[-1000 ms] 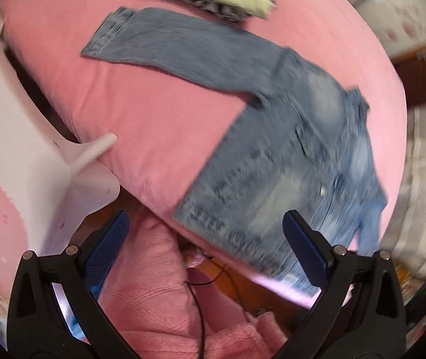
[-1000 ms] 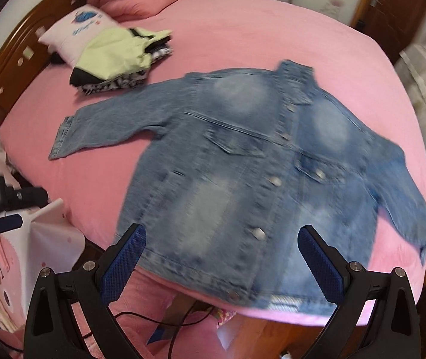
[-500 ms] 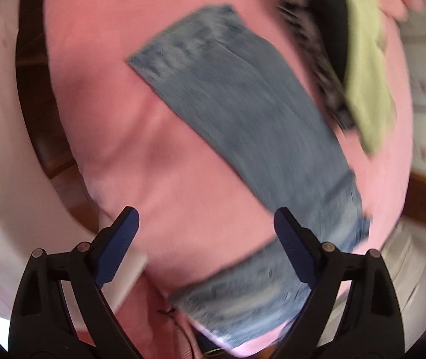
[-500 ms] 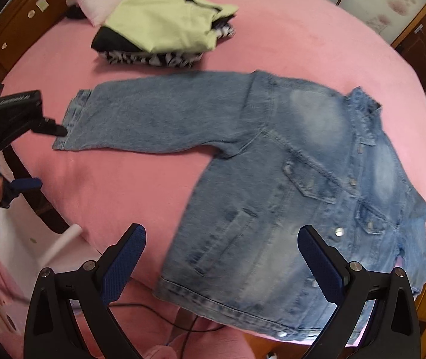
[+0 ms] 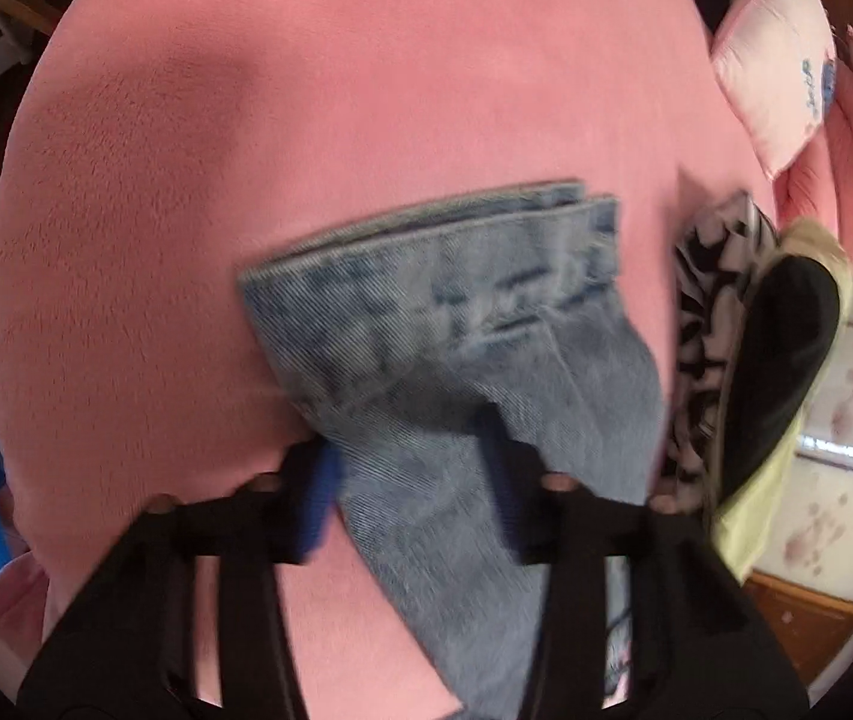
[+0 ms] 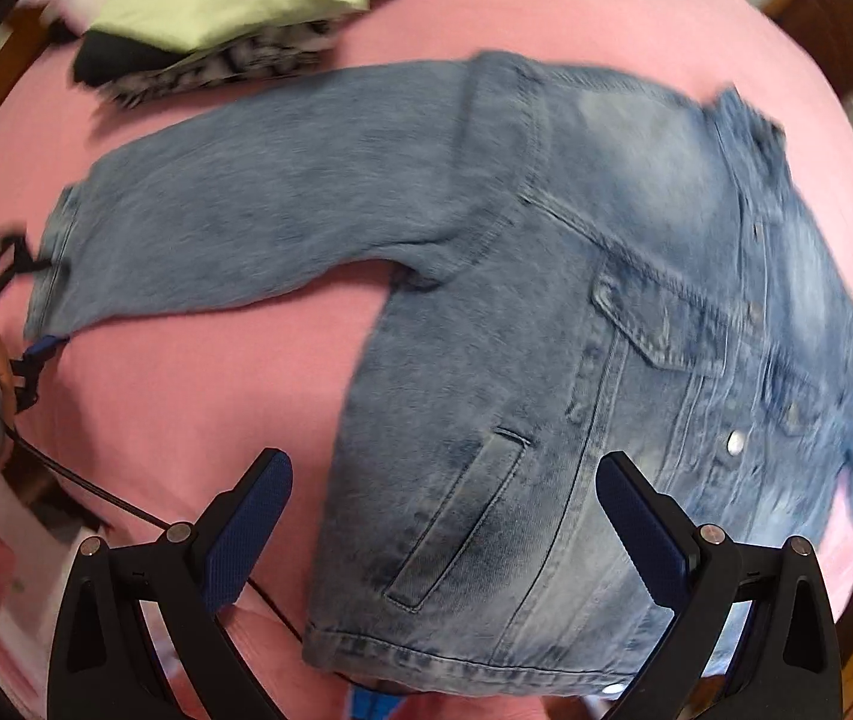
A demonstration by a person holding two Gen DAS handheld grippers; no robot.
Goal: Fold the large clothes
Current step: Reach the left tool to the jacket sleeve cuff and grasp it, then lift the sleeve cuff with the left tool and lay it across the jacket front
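A blue denim jacket lies front up and spread flat on the pink bed. Its left sleeve stretches out to the left. In the left wrist view the sleeve's cuff fills the middle. My left gripper straddles the sleeve just behind the cuff, jaws partly closed around the cloth; the frame is blurred. It also shows at the cuff in the right wrist view. My right gripper is open and hovers over the jacket's lower hem by the slanted pocket.
A stack of folded clothes, pale green on top of black and zebra print, lies beyond the sleeve. A pink-and-white pillow sits at the bed's head. A black cable hangs off the bed's near edge.
My left gripper has swung to the sleeve's cuff and its jaws have narrowed around it. My right gripper has come closer to the jacket's hem, still open.
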